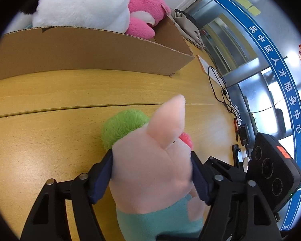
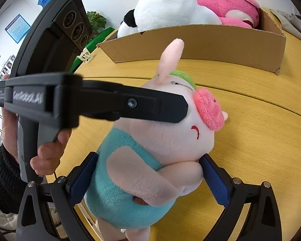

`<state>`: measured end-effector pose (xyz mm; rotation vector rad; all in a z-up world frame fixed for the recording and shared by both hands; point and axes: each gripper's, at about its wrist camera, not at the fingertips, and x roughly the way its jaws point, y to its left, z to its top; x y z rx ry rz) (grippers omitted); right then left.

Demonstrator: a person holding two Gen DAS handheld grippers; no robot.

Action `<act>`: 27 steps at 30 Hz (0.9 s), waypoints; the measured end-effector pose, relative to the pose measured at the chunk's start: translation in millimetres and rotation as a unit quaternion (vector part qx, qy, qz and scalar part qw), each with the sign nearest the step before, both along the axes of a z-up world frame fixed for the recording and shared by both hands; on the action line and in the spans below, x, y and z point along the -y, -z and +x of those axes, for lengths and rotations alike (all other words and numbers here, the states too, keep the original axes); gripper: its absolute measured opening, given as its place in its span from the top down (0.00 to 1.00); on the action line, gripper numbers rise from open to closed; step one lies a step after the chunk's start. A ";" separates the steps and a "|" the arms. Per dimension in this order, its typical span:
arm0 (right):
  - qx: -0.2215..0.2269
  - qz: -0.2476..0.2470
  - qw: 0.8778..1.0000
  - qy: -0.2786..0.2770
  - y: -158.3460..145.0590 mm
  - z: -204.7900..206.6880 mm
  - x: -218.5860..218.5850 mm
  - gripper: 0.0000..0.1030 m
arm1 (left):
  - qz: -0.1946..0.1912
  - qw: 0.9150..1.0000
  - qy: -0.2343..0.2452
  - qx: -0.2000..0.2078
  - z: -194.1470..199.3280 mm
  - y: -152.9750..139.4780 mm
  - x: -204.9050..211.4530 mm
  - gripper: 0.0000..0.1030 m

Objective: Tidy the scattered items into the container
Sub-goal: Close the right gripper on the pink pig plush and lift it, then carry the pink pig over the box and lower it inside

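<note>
A pink pig plush with a teal outfit, green hair tuft and pink snout is held above the wooden table by both grippers. My left gripper is shut on its head. My right gripper is shut on its body. The left gripper also shows in the right wrist view, reaching in from the left. A cardboard box stands beyond the pig. It holds a white panda plush and a pink plush.
The wooden table has a seam across it. Black cables, papers and small items lie along its right edge by a glass wall. A green object and a potted plant stand at the far left.
</note>
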<state>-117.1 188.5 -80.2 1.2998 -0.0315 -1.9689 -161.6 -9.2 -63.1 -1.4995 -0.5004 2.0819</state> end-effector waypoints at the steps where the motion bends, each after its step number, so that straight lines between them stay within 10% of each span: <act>1: -0.003 0.000 1.000 0.000 -1.4 1.6 0.7 0.06 | 0.000 1.000 0.001 0.000 0.0 -1.5 0.7 0.35; 14: -0.089 -0.021 0.996 0.010 -53.4 24.7 2.2 0.18 | -0.003 0.995 0.003 -0.095 7.0 -83.6 1.9 0.40; 27: -0.302 -0.003 0.953 0.017 -202.8 10.6 7.1 0.20 | 0.025 0.959 0.025 -0.283 -23.8 -249.8 -4.7 0.40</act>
